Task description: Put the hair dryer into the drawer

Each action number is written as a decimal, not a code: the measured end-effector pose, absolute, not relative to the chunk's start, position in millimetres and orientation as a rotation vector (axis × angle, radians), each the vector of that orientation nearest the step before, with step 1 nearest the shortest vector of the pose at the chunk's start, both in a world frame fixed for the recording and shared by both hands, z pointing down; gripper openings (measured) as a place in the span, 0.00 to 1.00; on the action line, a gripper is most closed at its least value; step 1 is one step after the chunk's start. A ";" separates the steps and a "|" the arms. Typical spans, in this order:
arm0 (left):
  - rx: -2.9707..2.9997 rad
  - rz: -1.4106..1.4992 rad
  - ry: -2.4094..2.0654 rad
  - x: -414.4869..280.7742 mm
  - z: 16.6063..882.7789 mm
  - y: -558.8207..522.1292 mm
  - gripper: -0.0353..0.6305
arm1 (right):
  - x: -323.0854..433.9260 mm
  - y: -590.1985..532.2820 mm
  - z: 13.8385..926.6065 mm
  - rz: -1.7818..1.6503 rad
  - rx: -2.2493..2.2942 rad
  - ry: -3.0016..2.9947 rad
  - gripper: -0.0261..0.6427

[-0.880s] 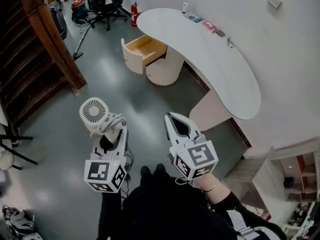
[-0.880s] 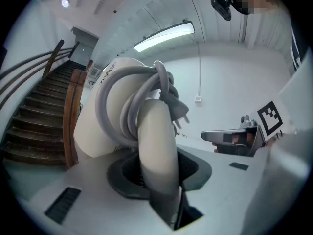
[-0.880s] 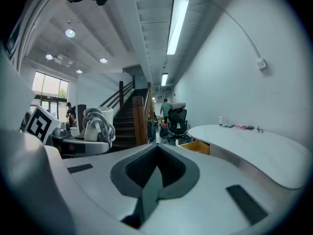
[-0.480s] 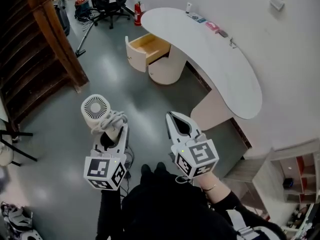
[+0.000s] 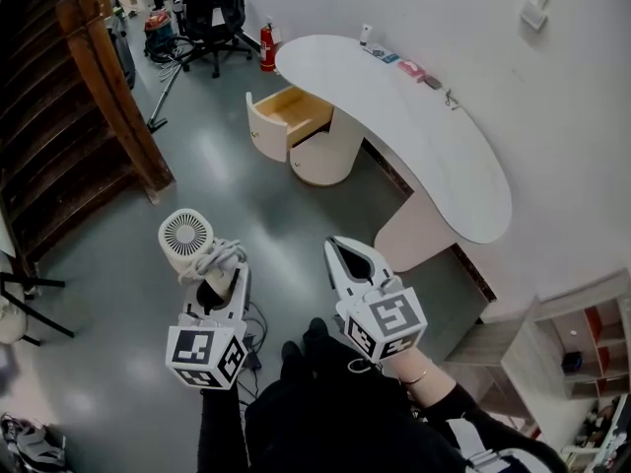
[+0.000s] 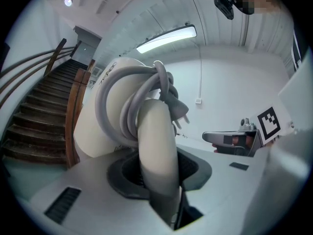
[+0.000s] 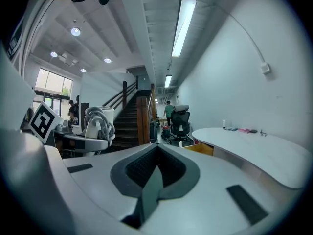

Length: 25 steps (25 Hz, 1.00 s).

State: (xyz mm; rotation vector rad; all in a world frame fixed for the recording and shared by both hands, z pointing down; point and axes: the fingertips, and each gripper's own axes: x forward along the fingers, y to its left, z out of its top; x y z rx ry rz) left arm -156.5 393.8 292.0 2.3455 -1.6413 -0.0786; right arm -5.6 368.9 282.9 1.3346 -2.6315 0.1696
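Note:
A white hair dryer (image 5: pixel 187 239) with its grey cord wound round the handle stands upright in my left gripper (image 5: pixel 219 276), whose jaws are shut on the handle (image 6: pixel 156 151). In the right gripper view the hair dryer (image 7: pixel 98 122) shows at the left. My right gripper (image 5: pixel 350 254) is held level beside it, shut, with nothing between its jaws. The open wooden drawer (image 5: pixel 292 111) sticks out of the rounded cabinet under the white curved desk (image 5: pixel 414 136), well ahead of both grippers. The drawer's front (image 7: pixel 201 149) shows small in the right gripper view.
A wooden staircase (image 5: pixel 69 116) rises at the left. A black office chair (image 5: pixel 212 8), a fire extinguisher (image 5: pixel 267 47) and a person stand far ahead. Small items lie on the desk's far end (image 5: pixel 404 65). Shelves (image 5: pixel 582 343) are at the right. Grey floor (image 5: pixel 256 195) lies between me and the drawer.
The view has shifted slightly; the desk and drawer sit a little lower and nearer in the picture. Both grippers keep their places and the hair dryer stays held.

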 end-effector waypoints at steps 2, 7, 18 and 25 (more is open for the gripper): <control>2.336 -0.085 -1.644 -158.9 293.5 393.4 0.24 | -3.7 366.3 284.8 0.190 1.333 -2.645 0.04; 2.322 -0.094 -1.647 -161.9 296.1 382.9 0.24 | -0.8 353.3 284.0 0.204 1.349 -2.640 0.04; 2.329 -0.074 -1.633 -162.6 300.0 330.1 0.24 | -3.6 300.0 288.9 0.179 1.379 -2.599 0.04; 2.323 -0.079 -1.615 -158.6 304.1 281.9 0.24 | 1.0 249.9 301.7 0.234 1.389 -2.574 0.04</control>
